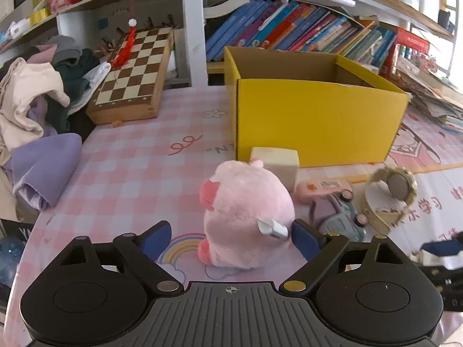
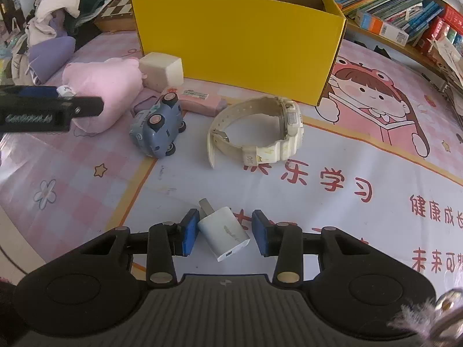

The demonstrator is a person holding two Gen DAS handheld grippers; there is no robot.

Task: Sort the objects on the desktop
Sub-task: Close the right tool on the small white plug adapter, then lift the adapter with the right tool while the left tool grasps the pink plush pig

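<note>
A pink plush pig [image 1: 246, 214] sits on the pink desk mat between the wide-open fingers of my left gripper [image 1: 231, 238]; the right pad is close to its tagged side, the left pad stands apart. My right gripper [image 2: 224, 235] is open around a white charger plug [image 2: 222, 232] lying on the mat, with small gaps on both sides. Beyond it lie a blue toy car [image 2: 157, 125] on its side, a white wristwatch [image 2: 260, 130], a pink flat case [image 2: 196, 99] and a cream block [image 2: 162, 70]. The open yellow box [image 2: 240, 40] stands behind them.
A chessboard case [image 1: 133, 72] and a heap of clothes [image 1: 37, 95] occupy the left of the desk. Books [image 1: 303, 29] fill the shelf behind the box, and stacked papers [image 1: 434, 98] lie at the right. The left gripper's arm [image 2: 43, 108] reaches in beside the plush.
</note>
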